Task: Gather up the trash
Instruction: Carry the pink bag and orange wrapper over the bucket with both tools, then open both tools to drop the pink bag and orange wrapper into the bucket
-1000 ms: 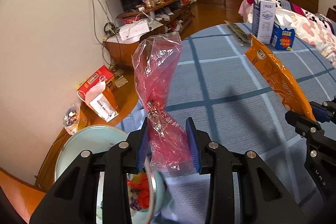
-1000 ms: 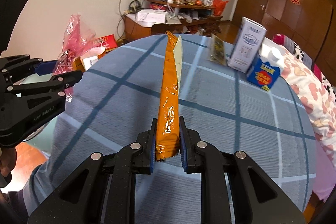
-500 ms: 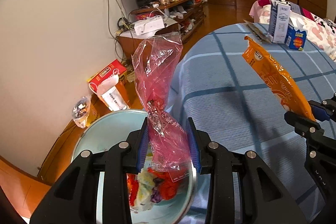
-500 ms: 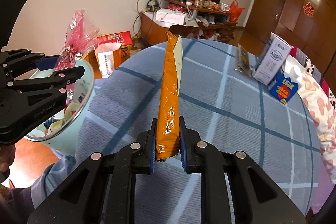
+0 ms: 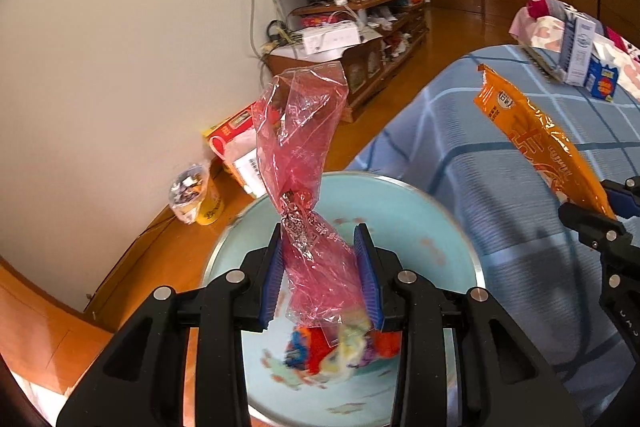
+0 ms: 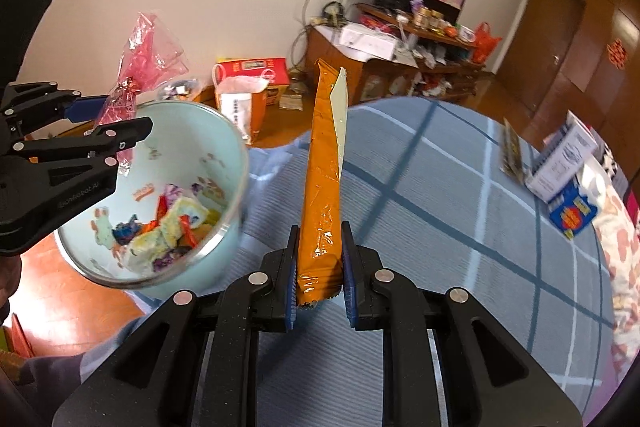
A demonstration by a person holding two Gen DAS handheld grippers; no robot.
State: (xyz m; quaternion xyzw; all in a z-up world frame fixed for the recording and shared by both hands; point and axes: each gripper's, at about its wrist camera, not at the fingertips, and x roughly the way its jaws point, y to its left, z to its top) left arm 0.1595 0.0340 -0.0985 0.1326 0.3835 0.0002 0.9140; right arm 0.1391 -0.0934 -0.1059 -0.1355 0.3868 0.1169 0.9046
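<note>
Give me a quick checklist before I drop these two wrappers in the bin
1. Left gripper clamped on the pink plastic bag: ok.
2. Right gripper clamped on the orange wrapper: ok.
3. Pink bag above the open light blue bin: ok.
4. Orange wrapper above the bin: not ok, it is over the blue checked bedspread beside it.
5. Room left in the bin: ok, trash only covers the bottom.

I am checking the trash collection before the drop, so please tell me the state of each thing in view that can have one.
Left gripper: jaws shut on the pink plastic bag.
Pink plastic bag: crumpled, twisted, held above the bin.
Right gripper: jaws shut on the orange wrapper.
Orange wrapper: torn open at the top, flattened, held upright.
Light blue bin: open, partly filled with wrappers.
White carton: standing on the blue checked cover.
</note>
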